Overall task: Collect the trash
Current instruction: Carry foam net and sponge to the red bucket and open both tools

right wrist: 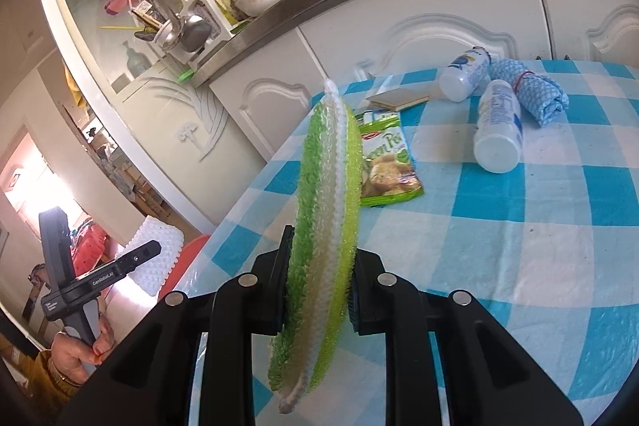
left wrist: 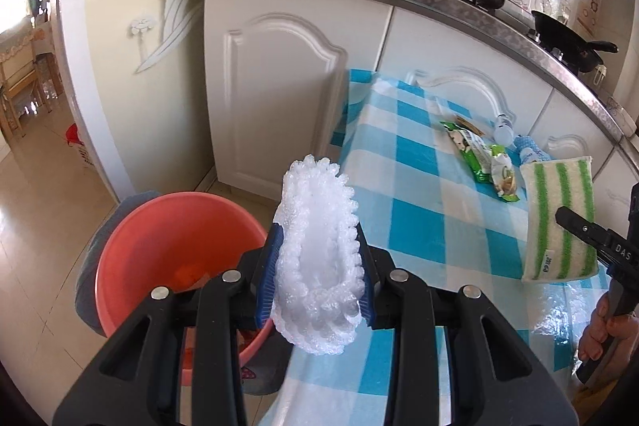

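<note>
My left gripper (left wrist: 319, 266) is shut on a white foam net sleeve (left wrist: 315, 258), held at the left edge of the blue-checked table (left wrist: 419, 226), beside and above a red bucket (left wrist: 167, 246) on the floor. In the right wrist view the same foam sleeve (right wrist: 157, 258) shows at the far left by the bucket (right wrist: 187, 258). My right gripper (right wrist: 317, 282) is shut on a green-and-white striped sponge cloth (right wrist: 327, 206), held edge-on above the table (right wrist: 519, 246). That sponge cloth (left wrist: 559, 222) also appears at the right of the left wrist view.
On the table lie green snack wrappers (right wrist: 387, 162), two white bottles (right wrist: 499, 130), a rolled blue cloth (right wrist: 527, 86) and a small flat card (right wrist: 397, 98). White cabinets (left wrist: 279, 86) and a counter with pots stand behind. A hand (right wrist: 80, 350) holds the left gripper's handle.
</note>
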The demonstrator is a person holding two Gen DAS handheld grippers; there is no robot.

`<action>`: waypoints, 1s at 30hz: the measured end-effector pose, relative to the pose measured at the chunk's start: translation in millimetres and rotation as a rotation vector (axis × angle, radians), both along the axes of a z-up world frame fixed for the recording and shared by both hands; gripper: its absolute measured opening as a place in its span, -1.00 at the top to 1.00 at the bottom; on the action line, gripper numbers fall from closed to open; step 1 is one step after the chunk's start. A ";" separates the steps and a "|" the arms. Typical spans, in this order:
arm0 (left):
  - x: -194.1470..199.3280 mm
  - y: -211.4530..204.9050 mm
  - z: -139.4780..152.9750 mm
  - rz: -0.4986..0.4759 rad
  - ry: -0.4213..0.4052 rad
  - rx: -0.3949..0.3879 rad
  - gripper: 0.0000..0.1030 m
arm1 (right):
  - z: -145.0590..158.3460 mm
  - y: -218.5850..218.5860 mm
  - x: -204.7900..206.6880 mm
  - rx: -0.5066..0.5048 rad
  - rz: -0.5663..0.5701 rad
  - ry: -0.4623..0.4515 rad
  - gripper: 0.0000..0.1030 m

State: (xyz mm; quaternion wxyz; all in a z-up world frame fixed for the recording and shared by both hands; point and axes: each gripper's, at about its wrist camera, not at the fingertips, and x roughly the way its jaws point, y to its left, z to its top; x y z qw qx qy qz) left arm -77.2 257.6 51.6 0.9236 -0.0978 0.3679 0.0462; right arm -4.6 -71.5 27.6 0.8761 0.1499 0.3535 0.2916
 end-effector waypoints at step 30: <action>-17.2 90.9 -74.1 0.187 0.170 0.093 0.30 | 18.2 201.3 -24.9 -0.091 0.380 0.072 0.54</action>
